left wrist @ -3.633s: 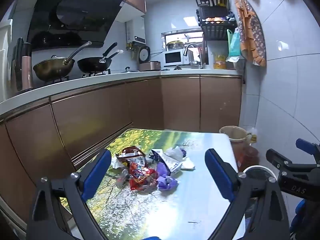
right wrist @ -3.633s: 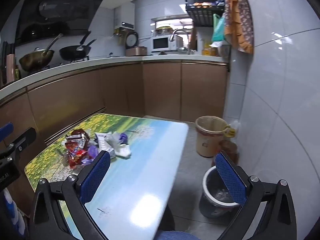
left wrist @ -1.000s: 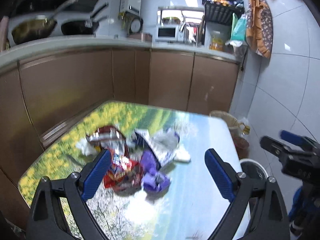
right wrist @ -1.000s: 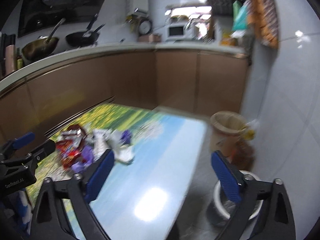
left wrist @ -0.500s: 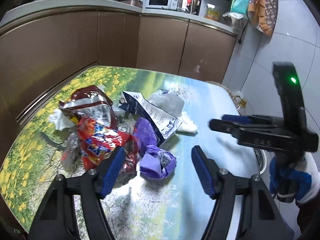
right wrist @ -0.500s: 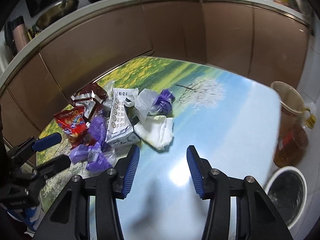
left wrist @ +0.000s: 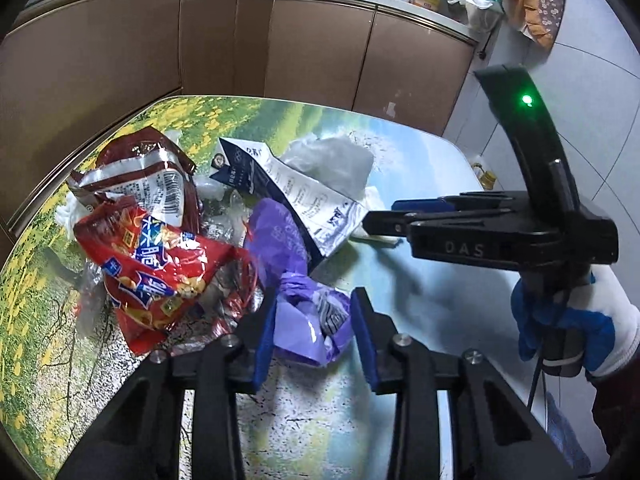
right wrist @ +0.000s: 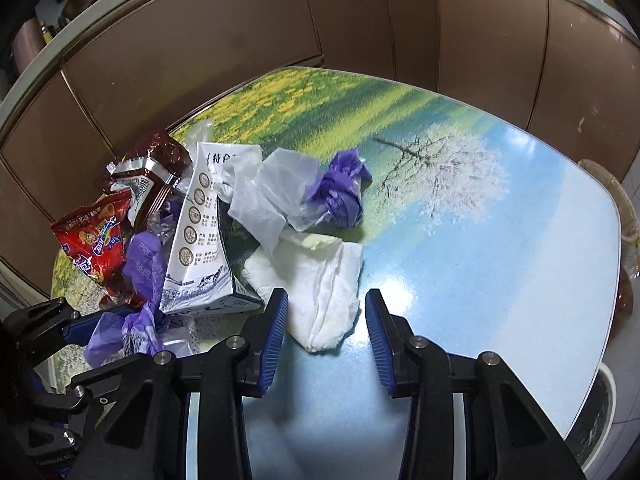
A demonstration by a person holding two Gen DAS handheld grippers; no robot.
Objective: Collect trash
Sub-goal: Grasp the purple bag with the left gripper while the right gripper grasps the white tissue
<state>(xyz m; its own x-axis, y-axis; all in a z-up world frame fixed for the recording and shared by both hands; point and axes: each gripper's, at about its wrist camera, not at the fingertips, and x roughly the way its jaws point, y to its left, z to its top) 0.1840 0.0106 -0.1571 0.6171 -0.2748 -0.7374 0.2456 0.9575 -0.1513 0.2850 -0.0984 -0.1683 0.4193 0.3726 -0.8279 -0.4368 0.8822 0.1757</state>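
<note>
Left gripper (left wrist: 312,324): low over the table, its blue pads standing apart on either side of the purple wrapper; the pads look close to the wrapper's sides, though whether they press on it I cannot tell.
Purple wrapper (left wrist: 308,320): crumpled plastic at the near edge of the trash pile, between the left gripper's pads, lying on the table.
Right gripper (right wrist: 326,320): jaws apart, straddling the near end of the white tissue; a gap shows between the right pad and the tissue.
White tissue (right wrist: 316,280): folded and creased, flat on the table, reaching from between the right gripper's pads toward 12 o'clock in the right wrist view.
Red snack bag (left wrist: 156,264): at 9 o'clock from the purple wrapper in the left wrist view, propped on the pile.
Dark red packet (left wrist: 148,172): behind the red snack bag, at 11 o'clock from the left gripper.
Milk carton (right wrist: 200,236): flattened, white and blue, at 10 o'clock from the right gripper, just beside the white tissue.
Clear plastic bag (right wrist: 272,192): behind the tissue, at 12 o'clock.
Purple wad (right wrist: 340,192): a second crumpled purple piece touching the clear plastic bag's right side.
Table (right wrist: 480,240): landscape-printed top bearing the whole pile on its left half.
Right hand (left wrist: 576,320): gloved white and blue, gripping the right gripper's handle, at 3 o'clock in the left wrist view.
</note>
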